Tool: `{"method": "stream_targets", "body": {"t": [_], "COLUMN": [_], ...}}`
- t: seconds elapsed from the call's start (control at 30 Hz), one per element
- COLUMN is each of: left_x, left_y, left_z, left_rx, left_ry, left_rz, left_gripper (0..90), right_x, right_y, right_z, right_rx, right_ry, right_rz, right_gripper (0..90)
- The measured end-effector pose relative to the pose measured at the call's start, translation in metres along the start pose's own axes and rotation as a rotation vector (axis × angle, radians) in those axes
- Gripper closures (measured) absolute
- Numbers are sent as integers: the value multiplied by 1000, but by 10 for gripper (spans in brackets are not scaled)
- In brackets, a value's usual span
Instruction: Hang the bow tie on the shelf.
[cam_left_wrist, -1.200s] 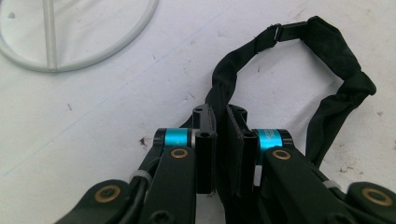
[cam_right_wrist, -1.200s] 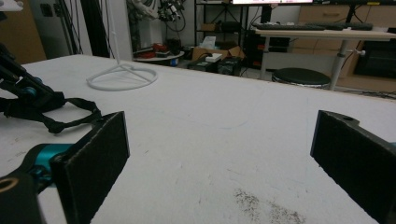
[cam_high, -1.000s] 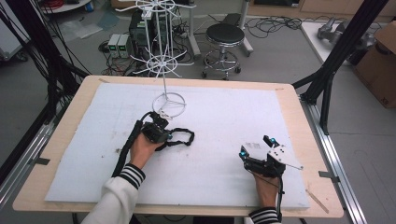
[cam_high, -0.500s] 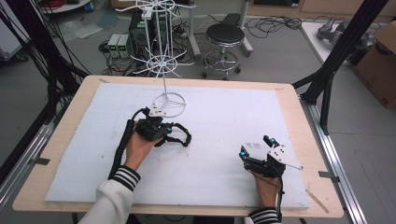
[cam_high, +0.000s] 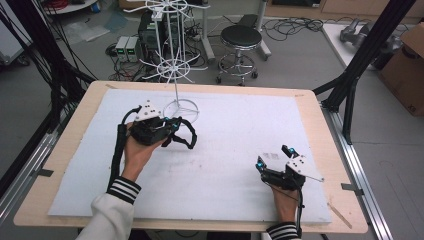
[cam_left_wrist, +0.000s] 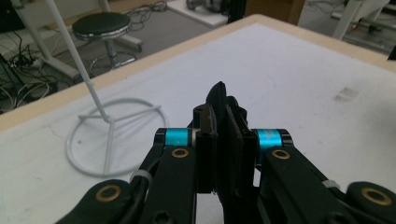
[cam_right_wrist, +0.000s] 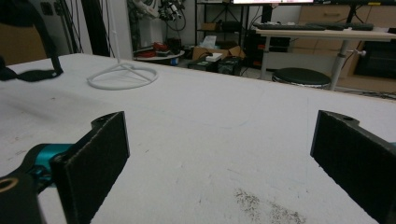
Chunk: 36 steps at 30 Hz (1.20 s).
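Note:
My left gripper (cam_high: 172, 126) is held above the white mat (cam_high: 240, 125), just in front of the round base of a white wire hook stand (cam_high: 181, 107). It is shut on a black looped strap (cam_high: 186, 139), which hangs from the jaws toward the right. In the left gripper view the strap (cam_left_wrist: 223, 100) stands pinched between the closed pads of the left gripper (cam_left_wrist: 226, 128), with the stand's base ring (cam_left_wrist: 112, 135) to the left. My right gripper (cam_high: 273, 156) rests near the front right of the mat, open and holding nothing. The right gripper view shows the right gripper (cam_right_wrist: 224, 144), the stand base (cam_right_wrist: 122, 74) and the strap (cam_right_wrist: 28, 72) far off.
The stand's pole rises to a wheel of wire hooks (cam_high: 172, 70) over the table's far edge. A black stool (cam_high: 241, 37), cables and small boxes (cam_high: 129, 47) lie on the floor behind. Black frame posts (cam_high: 357, 75) flank the wooden table (cam_high: 320, 120).
The left hand has risen and moved toward the stand, carrying the strap with it. The right hand and its gripper have stayed where they were.

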<state>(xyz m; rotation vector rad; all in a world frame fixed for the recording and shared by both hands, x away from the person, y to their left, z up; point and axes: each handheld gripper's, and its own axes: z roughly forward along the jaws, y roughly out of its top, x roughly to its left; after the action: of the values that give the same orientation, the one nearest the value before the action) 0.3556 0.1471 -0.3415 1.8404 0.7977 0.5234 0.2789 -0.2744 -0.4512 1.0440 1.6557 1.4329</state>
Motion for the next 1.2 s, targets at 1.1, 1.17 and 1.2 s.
{"method": "stream_targets", "body": {"t": [1.1,1.17,1.2], "left_x": [49,51,54], "left_y": [55,56,58], "left_z": [-39,-38,-36], "left_rx": [-248,-252,-251], "left_ry": [68,74,83], "left_rz": [61,65,79], "left_gripper": [826,827,827], "right_x": [1,1,1], "right_y": [0,0,0], "right_z": [1,0,0], "right_rx": [12,14,15], "right_ry": [-3,-2,-1], "right_rz": [7,10,11], "right_gripper": [34,34,34]}}
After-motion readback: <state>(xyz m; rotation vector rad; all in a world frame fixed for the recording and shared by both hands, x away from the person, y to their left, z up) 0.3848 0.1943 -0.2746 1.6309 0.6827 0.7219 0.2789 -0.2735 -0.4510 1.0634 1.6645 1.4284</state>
